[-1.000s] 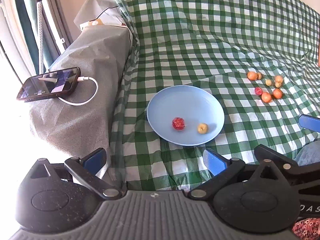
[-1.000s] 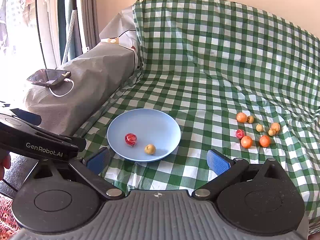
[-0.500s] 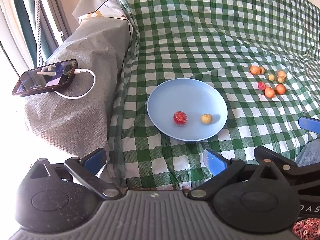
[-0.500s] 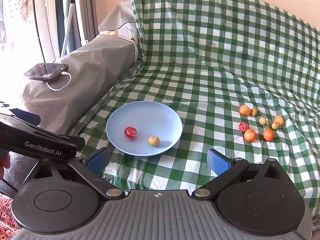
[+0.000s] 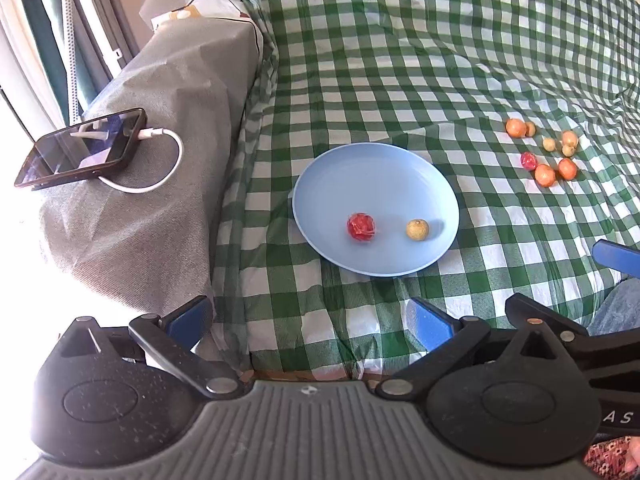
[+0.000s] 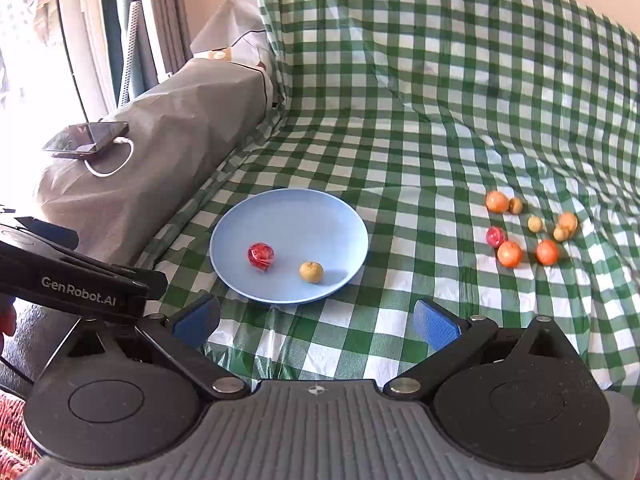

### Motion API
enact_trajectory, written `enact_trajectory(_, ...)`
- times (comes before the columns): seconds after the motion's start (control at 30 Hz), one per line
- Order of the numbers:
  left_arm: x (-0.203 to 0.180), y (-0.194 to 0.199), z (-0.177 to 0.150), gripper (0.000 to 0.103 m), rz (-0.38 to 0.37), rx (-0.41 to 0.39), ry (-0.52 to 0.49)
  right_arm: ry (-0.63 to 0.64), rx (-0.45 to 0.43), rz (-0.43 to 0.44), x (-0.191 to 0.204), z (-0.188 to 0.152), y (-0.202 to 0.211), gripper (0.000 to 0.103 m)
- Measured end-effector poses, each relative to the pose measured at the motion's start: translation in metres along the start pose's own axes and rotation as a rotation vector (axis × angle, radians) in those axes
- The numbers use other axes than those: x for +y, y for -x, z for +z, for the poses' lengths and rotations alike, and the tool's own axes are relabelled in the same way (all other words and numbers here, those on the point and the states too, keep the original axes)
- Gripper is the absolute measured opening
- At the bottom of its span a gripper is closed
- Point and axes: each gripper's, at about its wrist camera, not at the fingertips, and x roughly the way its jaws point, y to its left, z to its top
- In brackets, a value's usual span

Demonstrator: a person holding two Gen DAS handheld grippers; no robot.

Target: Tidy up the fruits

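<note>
A light blue plate (image 5: 376,168) (image 6: 296,216) lies on the green checked cloth. In it are a red fruit (image 5: 361,227) (image 6: 261,256) and a small yellow fruit (image 5: 417,229) (image 6: 311,272). Several small orange, red and yellow fruits (image 5: 545,175) (image 6: 509,254) lie loose on the cloth to the plate's right. My left gripper (image 5: 308,318) is open and empty, short of the plate's near rim. My right gripper (image 6: 316,320) is open and empty, also near the plate's front rim. The left gripper's body shows at the left of the right wrist view (image 6: 76,288).
A grey-covered armrest (image 5: 152,168) (image 6: 160,152) stands left of the plate, with a phone (image 5: 80,148) (image 6: 86,140) and white cable on it. The checked cloth rises up a backrest (image 6: 440,60) behind. A window and curtains are at the far left.
Both cameras have drawn slightly closer and lower toward the plate; the plate and fruits sit a little nearer. Nothing on the cloth has moved. Both grippers stay open.
</note>
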Motion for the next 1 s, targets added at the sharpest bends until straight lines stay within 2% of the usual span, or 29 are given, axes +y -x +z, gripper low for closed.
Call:
enact_trajectory(0.43,-0.038,-0.016,0.028,0.103,-0.003,0.041,-0.045,-0.169,0.004,-0.043,-0.04,-0.006,-0.011,0.102)
enact_trajectory(1.0,-0.11,-0.064,0.073,0.103,-0.021,0.103,-0.137,-0.365,0.016,-0.203,-0.131,-0.021,-0.037,0.102)
